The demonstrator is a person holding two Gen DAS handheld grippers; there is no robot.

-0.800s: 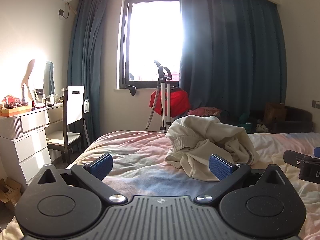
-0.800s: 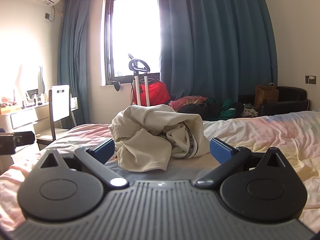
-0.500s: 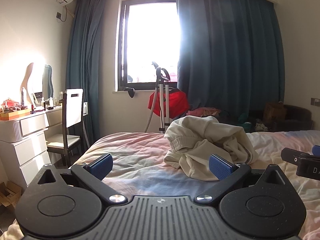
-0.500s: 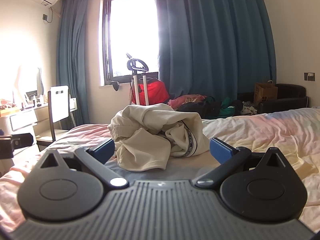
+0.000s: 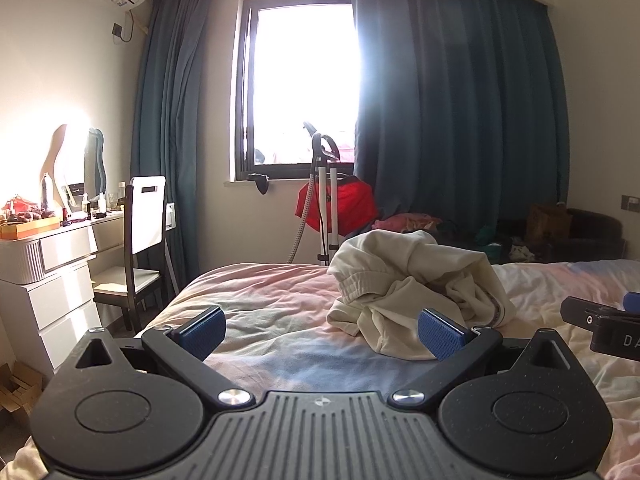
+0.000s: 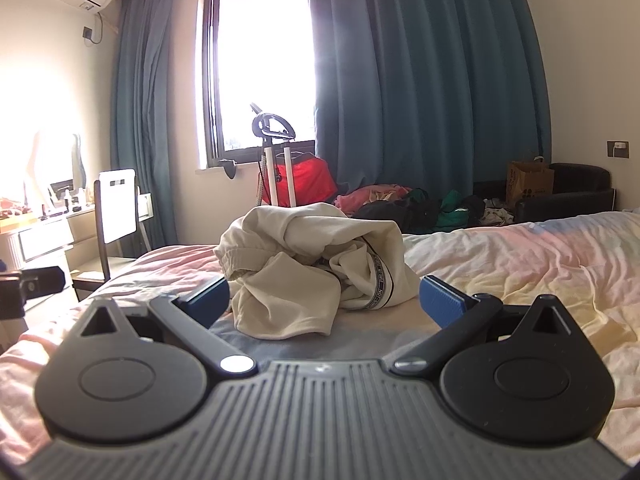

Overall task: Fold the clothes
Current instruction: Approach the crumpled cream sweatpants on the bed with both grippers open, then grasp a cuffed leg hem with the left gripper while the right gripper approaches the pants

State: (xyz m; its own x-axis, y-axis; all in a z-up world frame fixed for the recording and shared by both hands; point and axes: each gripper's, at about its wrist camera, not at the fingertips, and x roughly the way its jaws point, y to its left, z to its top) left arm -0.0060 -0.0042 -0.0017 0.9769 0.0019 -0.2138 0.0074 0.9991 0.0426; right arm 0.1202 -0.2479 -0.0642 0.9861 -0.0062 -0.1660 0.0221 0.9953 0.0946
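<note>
I had the left gripper point(image 5: 322, 331) held level and low over the bed point(image 5: 264, 304), jaws spread wide, nothing between them. Its blue pads point(image 5: 202, 331) were ribbed rubber on black plastic fingers, short of the cloth. Far left in that view: a white dresser point(image 5: 60, 280) with a tray point(image 5: 30, 227) of small items on top; I couldn't make out what was in it through the glare. A chair point(image 5: 138, 248) with a white back stood beside it.

The clothes point(image 5: 416, 288) were one crumpled cream heap in the middle of the bed, soft knit, with an elastic ribbed waistband showing on its left side. From the left wrist the heap sat ahead and right of centre, its near edge just behind the right-hand pad.

The right gripper point(image 6: 324, 305) was also level, jaws wide apart and empty, pointed straight at the heap point(image 6: 316, 276). A printed tape band point(image 6: 380, 280) ran down the heap's right fold. The sheet point(image 6: 520, 264) was wrinkled, pastel pink and yellow.

Behind the bed: a garment steamer stand point(image 6: 278, 168) by the window, dark blue curtains point(image 6: 420, 80), then at right a brown paper bag point(image 6: 530, 184) on a dark armchair point(image 6: 576, 196). The bag's contents weren't visible.
</note>
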